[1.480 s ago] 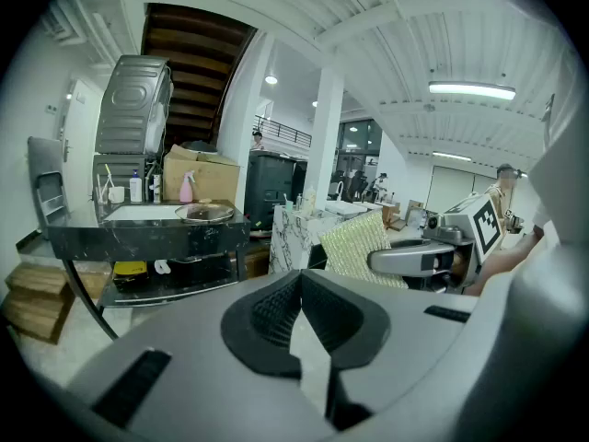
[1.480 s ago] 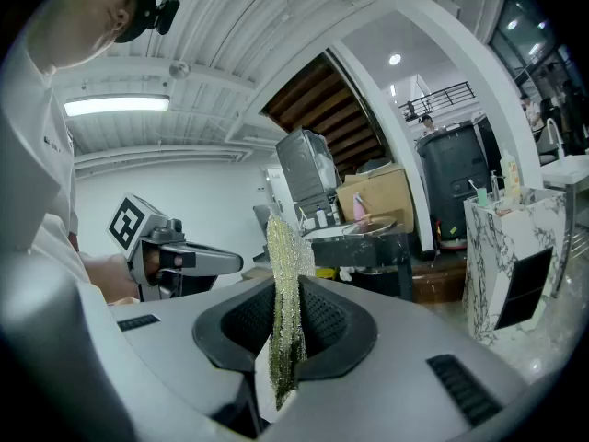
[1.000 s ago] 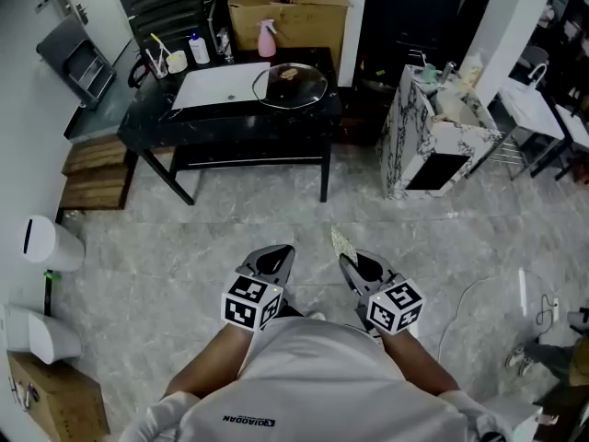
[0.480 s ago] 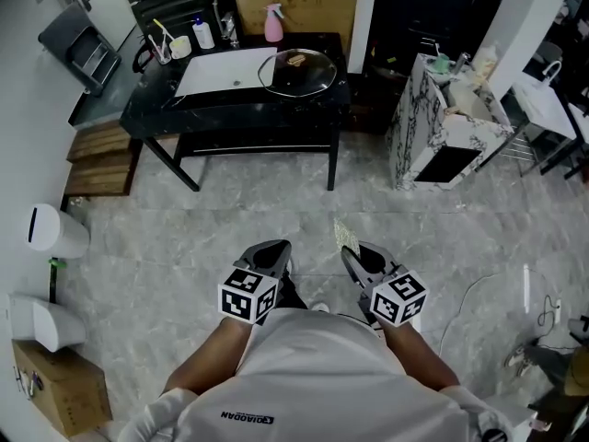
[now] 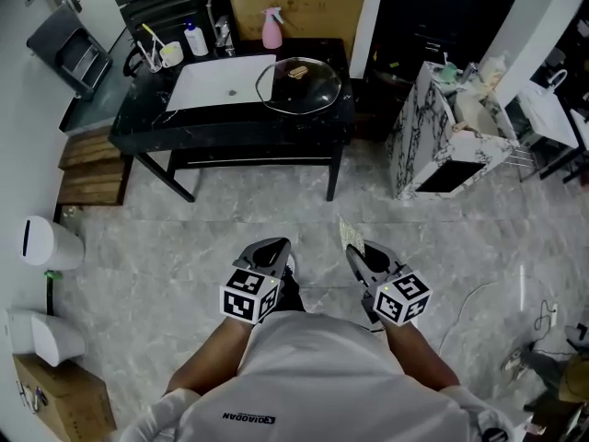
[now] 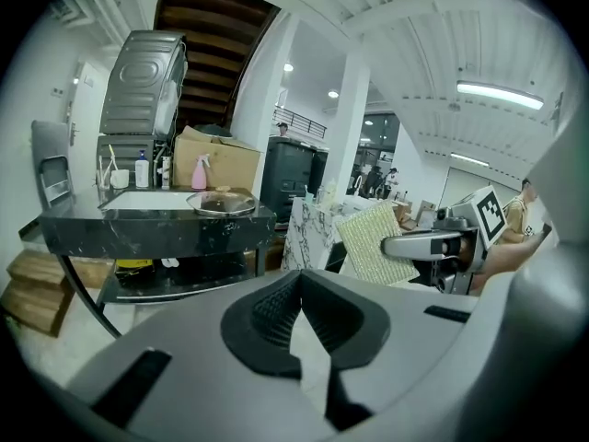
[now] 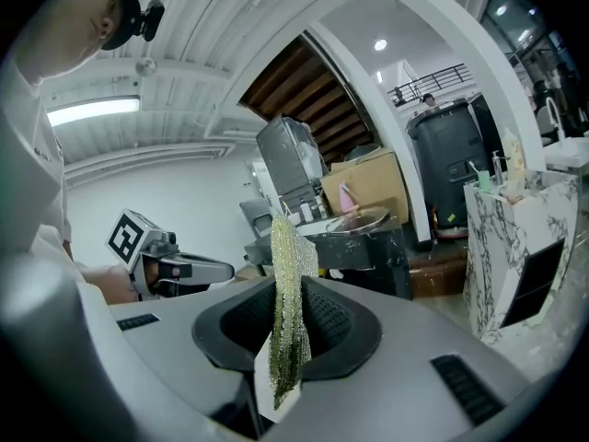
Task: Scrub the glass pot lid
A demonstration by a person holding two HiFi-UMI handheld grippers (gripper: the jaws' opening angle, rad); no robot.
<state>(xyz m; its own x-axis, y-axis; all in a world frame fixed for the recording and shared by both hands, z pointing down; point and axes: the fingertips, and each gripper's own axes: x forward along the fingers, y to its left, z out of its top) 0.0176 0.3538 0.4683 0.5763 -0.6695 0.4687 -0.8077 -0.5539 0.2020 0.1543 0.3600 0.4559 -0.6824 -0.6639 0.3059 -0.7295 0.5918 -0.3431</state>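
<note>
**Position.** The lid [image 5: 301, 86] lies flat, dome up, on the right end of the black desk [image 5: 239, 122], at the far side of the scene. Both claws are held near the body over the floor [image 5: 166, 247], well apart from the desk. No contact with the lid has been made.

**Claw state.**
- Left claw [image 6: 297, 288]: jaws together, nothing between them.
- Right claw [image 7: 283, 325]: jaws clamped on the lower part of a yellow-green pad [image 7: 287, 274]. The pad stands upright and edge-on, and most of it is free above the jaws.

**Handling of the lid (judgement).**
- Glass with a metal rim: stiff, moderately heavy, fragile. Do not knock it or let it slide off the desk edge.
- The dome is smooth and probably slippery, more so when wet. It offers the jaws no purchase.
- Take hold at the centre knob [image 5: 296, 72], the one raised part the jaws can close around. The rim is a second choice and is likely to slip.
- Steady the knob with the free left claw before pressing; an unheld lid will likely skate or spin under the strokes.

**Handling of the pad (judgement).** Light, soft and flexible. It will fold under pressure, so lay its flat face on the glass.

**Writing.**
- The shirt [image 5: 304, 376] bears a small line of print near the lower frame edge. It shows reversed and appears to read "QIAODAN".
- Each marker cube [image 5: 250, 302] carries a black-and-white square pattern, no letters.
- Bottle labels at the far left of the desk are too small to read.
</note>
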